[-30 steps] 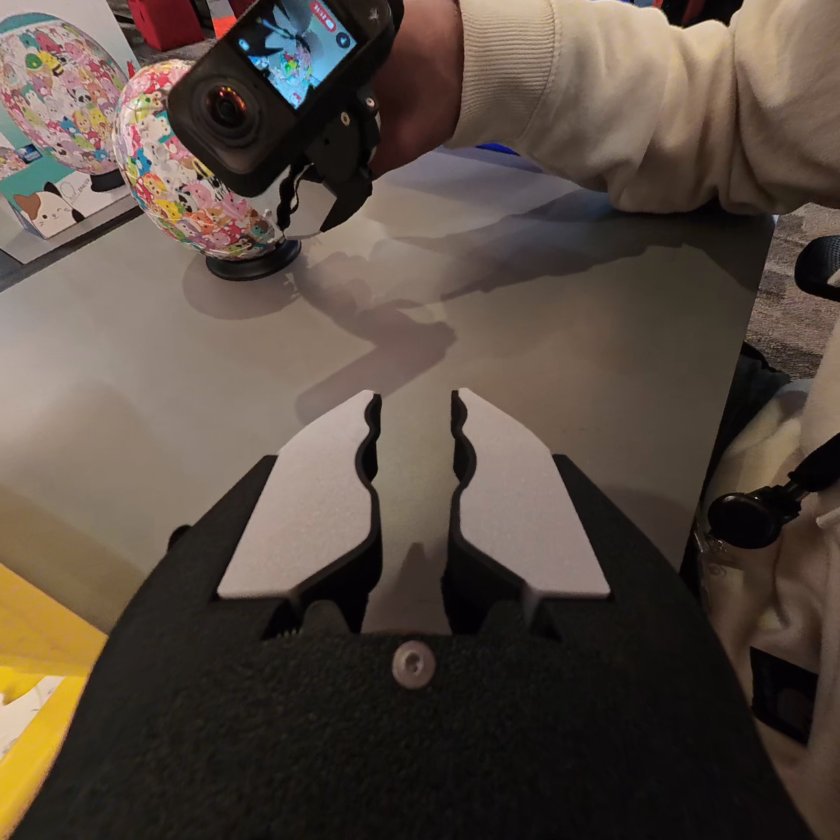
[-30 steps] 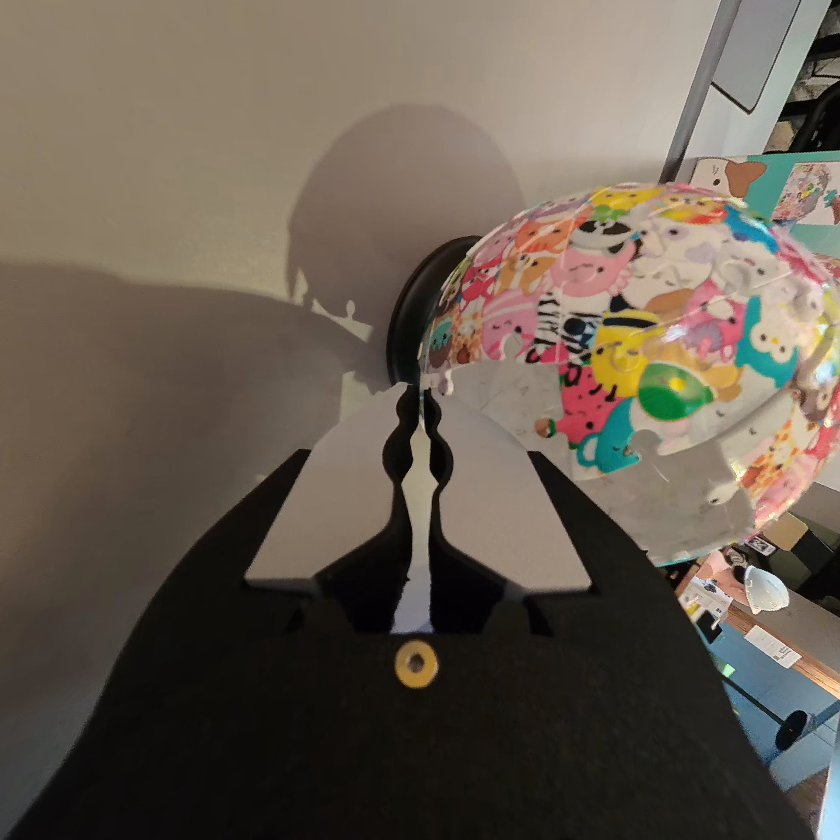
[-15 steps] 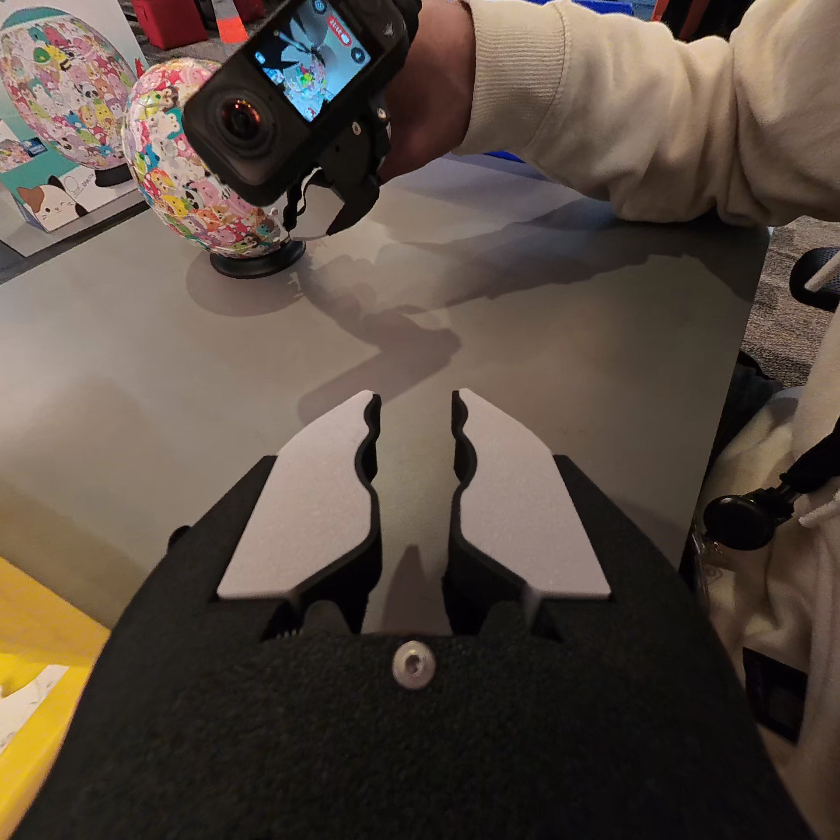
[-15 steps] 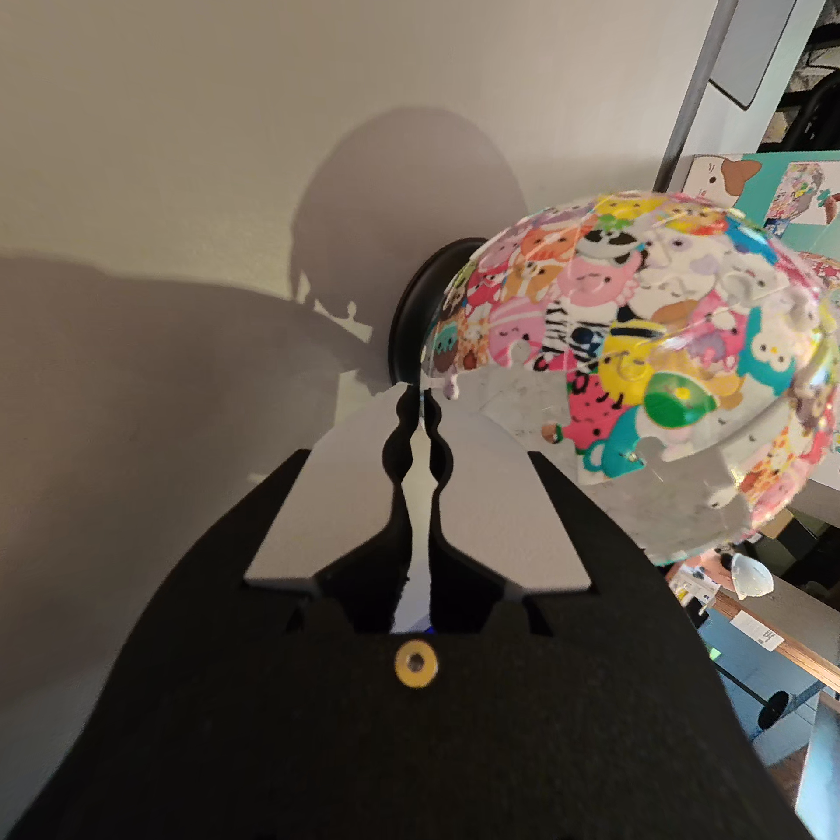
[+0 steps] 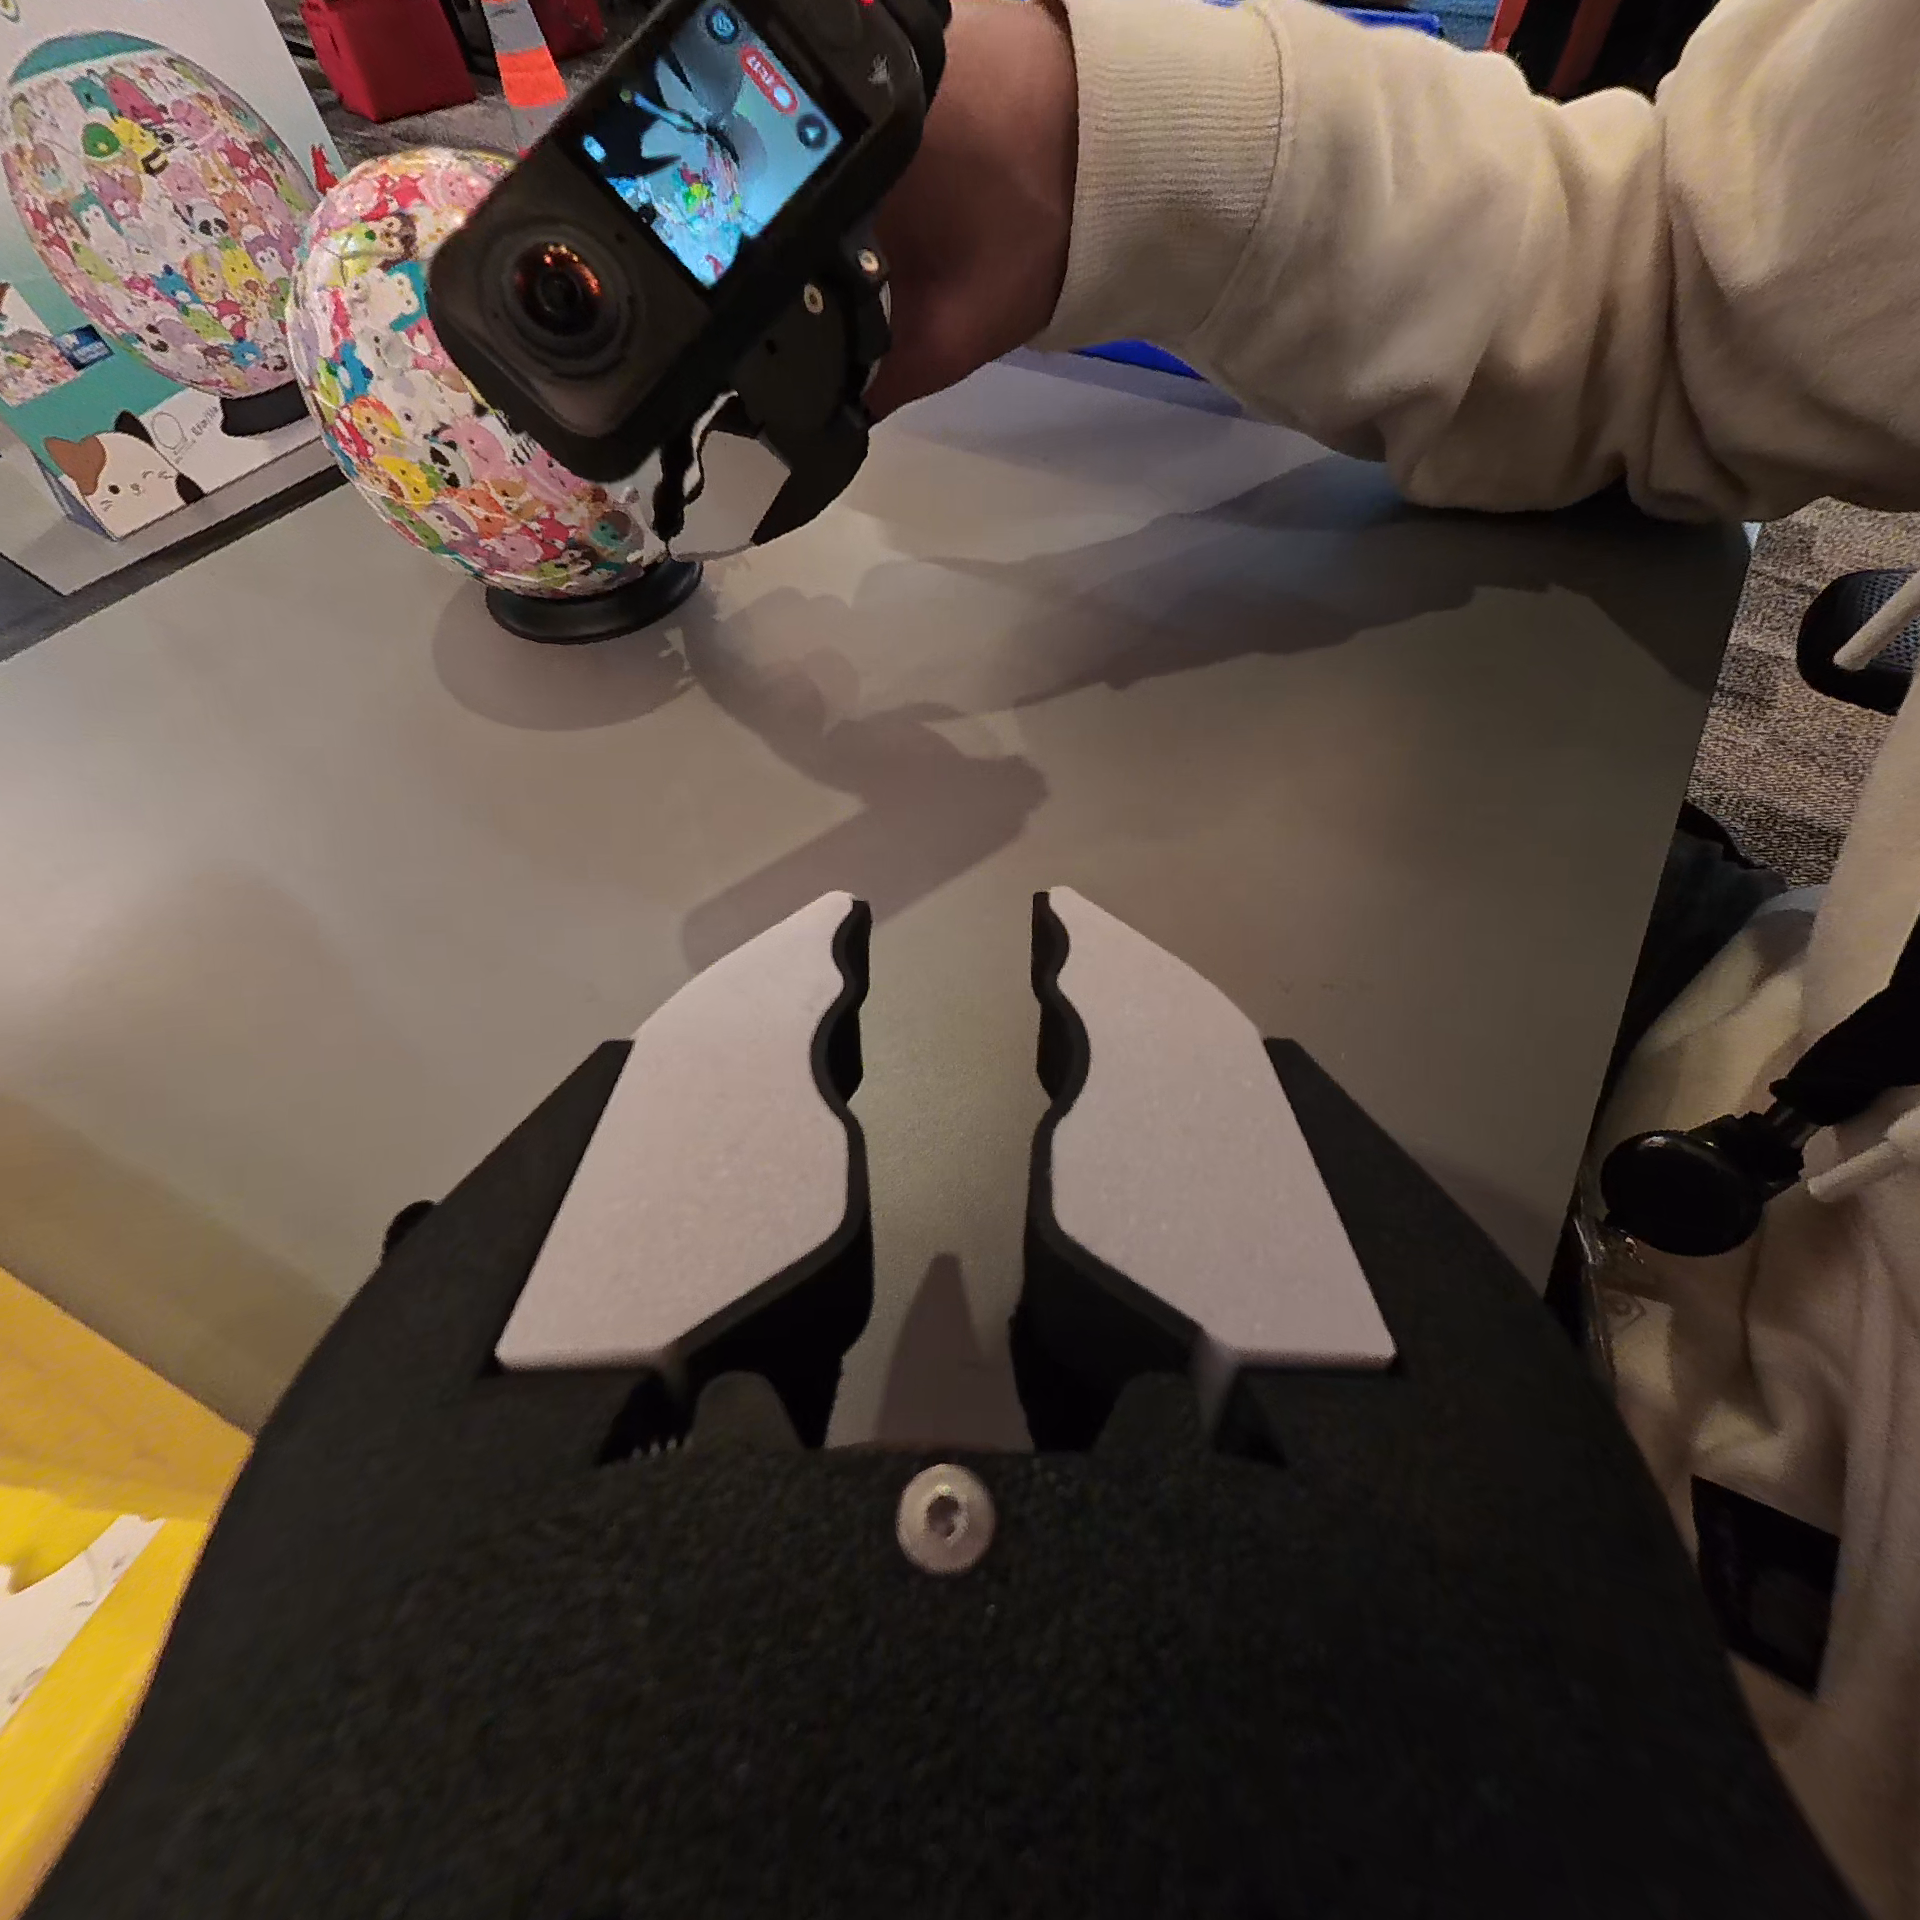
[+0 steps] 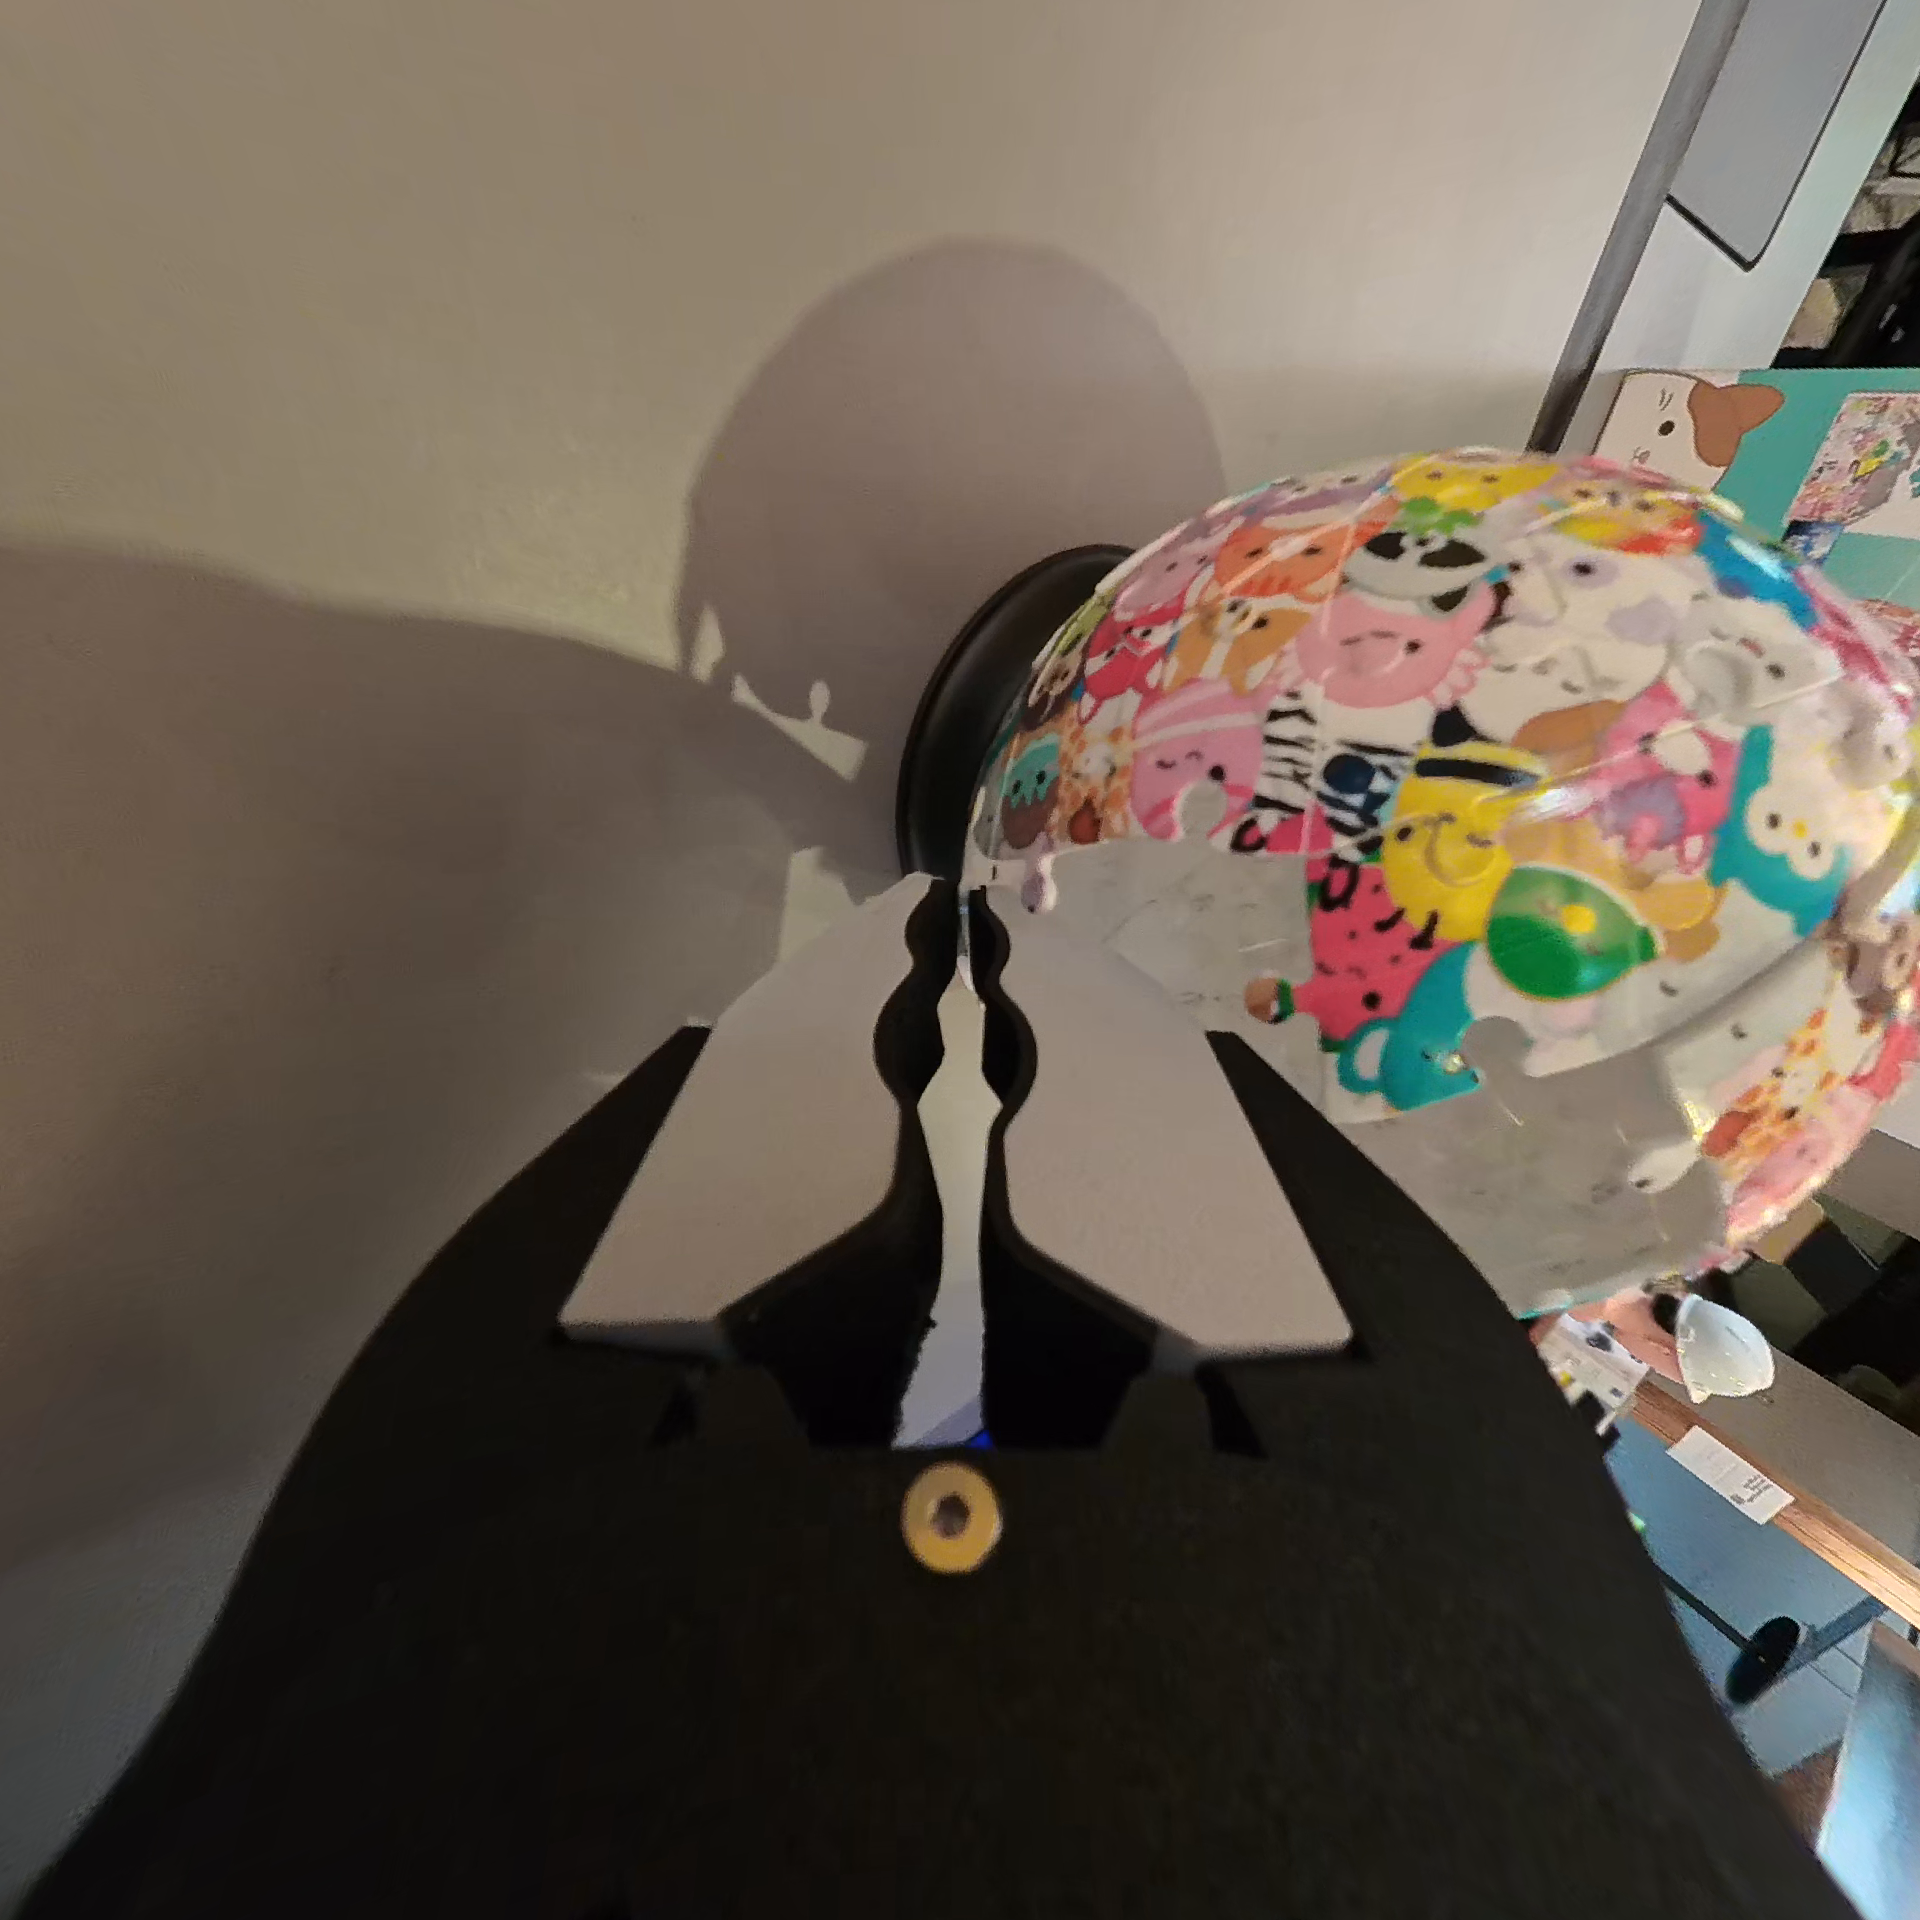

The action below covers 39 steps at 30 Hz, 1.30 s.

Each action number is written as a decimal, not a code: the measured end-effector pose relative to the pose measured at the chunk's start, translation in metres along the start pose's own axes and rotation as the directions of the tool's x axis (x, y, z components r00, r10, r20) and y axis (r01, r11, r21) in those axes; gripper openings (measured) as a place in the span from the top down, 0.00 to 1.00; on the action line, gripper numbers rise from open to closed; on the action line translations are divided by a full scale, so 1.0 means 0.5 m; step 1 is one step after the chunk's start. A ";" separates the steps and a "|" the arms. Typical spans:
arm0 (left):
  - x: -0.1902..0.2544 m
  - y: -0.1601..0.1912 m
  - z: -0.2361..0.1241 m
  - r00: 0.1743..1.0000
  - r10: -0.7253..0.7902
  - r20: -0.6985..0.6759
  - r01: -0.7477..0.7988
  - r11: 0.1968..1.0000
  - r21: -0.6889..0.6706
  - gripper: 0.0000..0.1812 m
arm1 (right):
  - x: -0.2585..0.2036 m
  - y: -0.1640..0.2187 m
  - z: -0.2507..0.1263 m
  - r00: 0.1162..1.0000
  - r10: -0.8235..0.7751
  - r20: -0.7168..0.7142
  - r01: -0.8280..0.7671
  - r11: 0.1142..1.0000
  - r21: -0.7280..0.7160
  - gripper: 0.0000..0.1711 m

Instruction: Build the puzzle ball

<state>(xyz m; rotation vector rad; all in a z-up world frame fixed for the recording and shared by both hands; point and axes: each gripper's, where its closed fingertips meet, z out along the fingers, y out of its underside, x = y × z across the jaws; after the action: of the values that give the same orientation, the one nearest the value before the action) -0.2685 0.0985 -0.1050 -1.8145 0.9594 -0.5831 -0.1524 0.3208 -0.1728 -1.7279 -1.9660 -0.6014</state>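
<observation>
piece (image 6: 964, 940) in right tongs (image 6: 956, 914)

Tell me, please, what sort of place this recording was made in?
Probably an office or lab workspace rather than a home: a plain grey table carries the puzzle ball on its stand beside its box, an office chair shows at the edge, and red bins stand on the carpet behind.

A smooth grey tabletop (image 5: 1299, 831) spreads ahead of the left tongs, lit from above so that soft shadows fall across it. To the right of them its edge gives way to grey speckled carpet (image 5: 1787, 665) and the black arm of an office chair (image 5: 1860, 655). Far ahead and left stand red bins (image 5: 405, 62) on the floor. Low to the right of the right tongs runs a wood-edged desk (image 6: 1766, 1496).
</observation>
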 end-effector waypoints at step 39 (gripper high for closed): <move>-0.010 0.004 -0.008 1.000 0.002 0.018 -0.002 1.000 0.003 0.84 | 0.003 0.002 -0.016 0.996 0.005 0.085 0.003 0.996 -0.094 0.99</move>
<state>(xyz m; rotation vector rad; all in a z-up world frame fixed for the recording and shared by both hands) -0.2752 0.1001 -0.1047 -1.8127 0.9479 -0.5661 -0.1513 0.3176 -0.1654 -1.8382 -2.0244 -0.6391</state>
